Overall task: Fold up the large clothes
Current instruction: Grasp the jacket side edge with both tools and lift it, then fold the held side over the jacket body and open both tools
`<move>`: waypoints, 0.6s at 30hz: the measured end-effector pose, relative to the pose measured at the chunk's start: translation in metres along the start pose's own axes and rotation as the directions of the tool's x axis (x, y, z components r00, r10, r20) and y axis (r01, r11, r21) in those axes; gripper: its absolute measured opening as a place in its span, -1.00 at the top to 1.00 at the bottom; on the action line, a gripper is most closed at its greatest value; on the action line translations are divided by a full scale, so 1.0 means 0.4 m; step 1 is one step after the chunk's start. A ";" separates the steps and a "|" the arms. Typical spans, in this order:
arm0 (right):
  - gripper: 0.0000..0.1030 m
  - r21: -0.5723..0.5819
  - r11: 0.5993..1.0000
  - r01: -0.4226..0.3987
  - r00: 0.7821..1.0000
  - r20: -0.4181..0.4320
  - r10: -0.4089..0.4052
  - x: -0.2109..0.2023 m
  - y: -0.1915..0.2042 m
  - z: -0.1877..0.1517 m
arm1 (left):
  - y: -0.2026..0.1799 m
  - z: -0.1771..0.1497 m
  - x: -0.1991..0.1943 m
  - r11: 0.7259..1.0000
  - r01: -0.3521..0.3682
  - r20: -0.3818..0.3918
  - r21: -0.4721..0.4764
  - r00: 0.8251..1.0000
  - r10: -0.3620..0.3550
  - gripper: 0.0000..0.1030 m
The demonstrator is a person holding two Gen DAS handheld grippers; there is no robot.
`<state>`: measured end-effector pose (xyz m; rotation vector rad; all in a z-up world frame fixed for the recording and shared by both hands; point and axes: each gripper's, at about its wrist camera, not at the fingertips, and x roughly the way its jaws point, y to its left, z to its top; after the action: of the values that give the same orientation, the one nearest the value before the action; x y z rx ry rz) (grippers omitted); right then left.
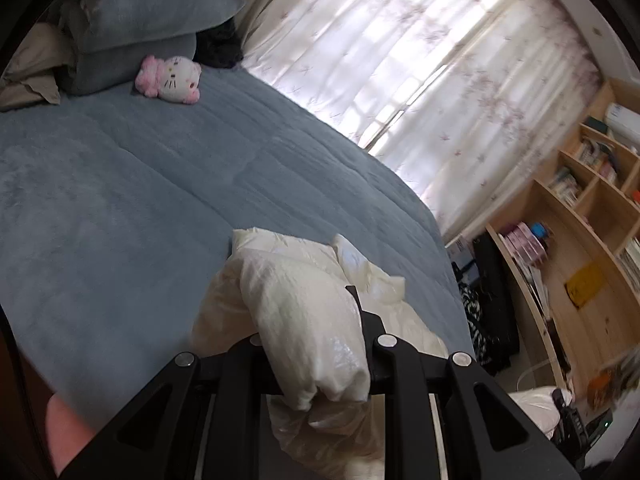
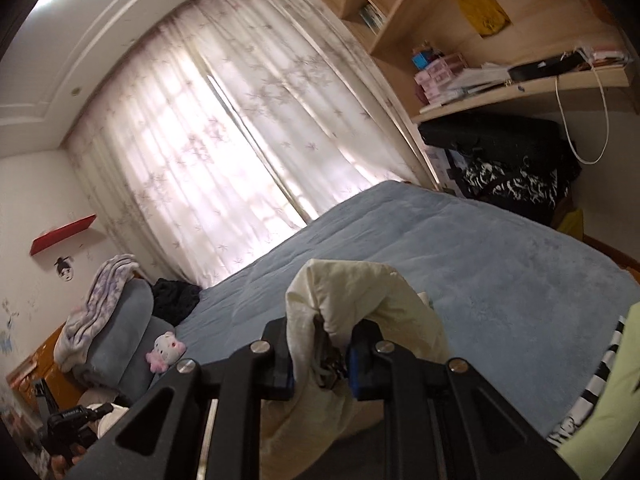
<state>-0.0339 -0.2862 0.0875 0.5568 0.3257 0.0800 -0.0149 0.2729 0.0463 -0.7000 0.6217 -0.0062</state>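
While above bed (image 1: 120, 184), both tools clamp cream garment (image 1: 304, 312).

Home bedroom; big bed (image 1: 120, 200) with blue-grey fleece cover fills most of both views; folded blankets (image 1: 152, 24) and pillows stacked at its head; pink-and-white plush cat (image 1: 170, 79) lying beside them; floral sheer curtains (image 1: 420, 60) drawn over a bright window along the far side of the bed; light wooden shelf unit (image 2: 500, 20) crammed with books, boxes and papers; small red wall shelf (image 2: 64, 234); orange-brown wooden headboard (image 2: 44, 368); lived-in clutter, nothing industrial.
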 end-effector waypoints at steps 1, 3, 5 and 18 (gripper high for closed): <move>0.65 0.008 1.000 0.006 1.000 -0.008 -0.006 0.025 -0.001 0.005 | -0.001 0.025 0.044 1.000 -0.012 -0.006 -0.007 1.000 0.012 0.67; 0.64 0.014 1.000 0.023 0.999 -0.023 -0.023 0.099 -0.001 0.025 | -0.012 0.057 0.104 1.000 -0.028 -0.007 -0.005 1.000 0.028 0.67; 0.63 0.006 0.999 0.048 0.998 -0.033 -0.048 0.177 -0.002 0.042 | -0.032 0.096 0.185 0.998 -0.051 -0.006 0.022 0.999 0.051 0.65; -0.35 0.043 0.994 0.104 0.976 -0.198 -0.094 0.641 -0.102 0.056 | -0.001 0.184 0.595 0.987 -0.163 -0.122 0.015 0.979 0.164 -0.40</move>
<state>0.2155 -0.2905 0.0113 0.5857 0.5482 0.0295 0.2200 0.2675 -0.0365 -0.6451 0.7963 0.1018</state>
